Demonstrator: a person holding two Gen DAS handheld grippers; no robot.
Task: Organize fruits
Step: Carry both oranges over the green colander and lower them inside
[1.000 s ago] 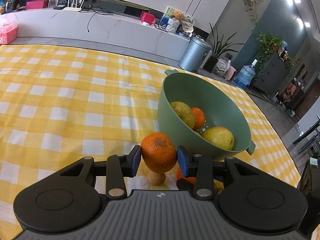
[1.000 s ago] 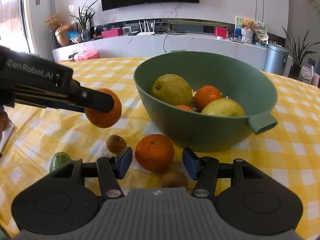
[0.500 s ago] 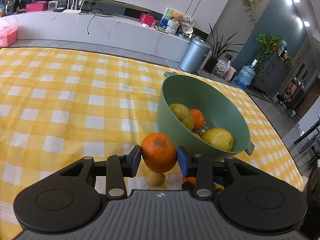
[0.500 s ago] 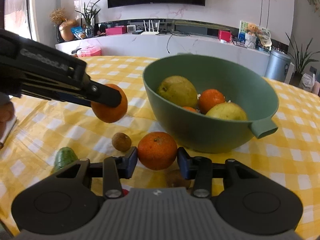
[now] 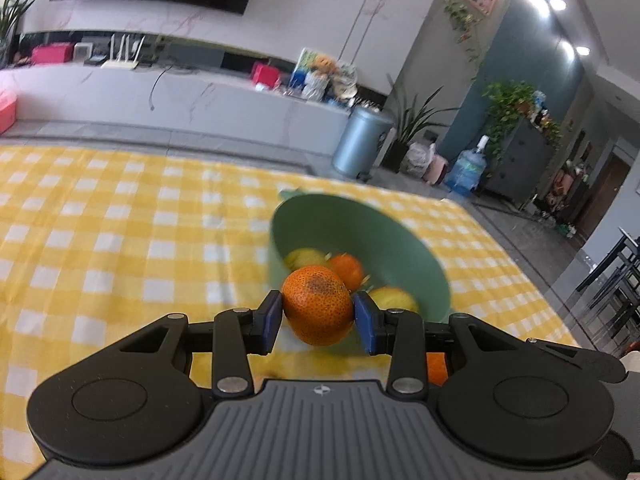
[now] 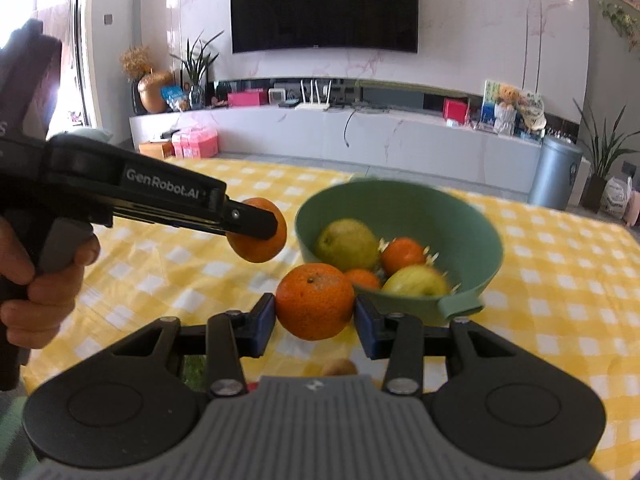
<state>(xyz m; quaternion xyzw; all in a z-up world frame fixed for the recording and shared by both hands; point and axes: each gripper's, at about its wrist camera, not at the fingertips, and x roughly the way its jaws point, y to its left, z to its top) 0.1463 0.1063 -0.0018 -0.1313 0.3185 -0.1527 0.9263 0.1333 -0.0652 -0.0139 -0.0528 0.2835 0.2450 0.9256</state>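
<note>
Both grippers have gone up since a moment ago, and each one has lifted its orange off the table. The right gripper (image 6: 315, 322) was wide apart around its orange one second back; now its blue pads pinch the clean orange (image 6: 315, 301) tight on both sides. That orange hangs in the air in front of the green bowl (image 6: 472, 224).

The left gripper (image 5: 318, 322) pinches the spotted orange (image 5: 318, 304), which has a brown patch on top. This orange is up in the air too, just in front of the bowl's near rim. From the right camera you can see the left gripper coming in from the left side, with a hand (image 6: 38, 276) around its grip.

Inside the bowl sit a green pear (image 6: 347, 243), a small orange (image 6: 403, 255), a bit of another orange (image 6: 363, 279) and a yellow apple (image 6: 416, 282).

The bowl stands on the yellow checked cloth (image 6: 560, 280). A small brown fruit (image 6: 339, 368) peeks out low down, just under the right gripper. The bowl looks blurry in both views.
</note>
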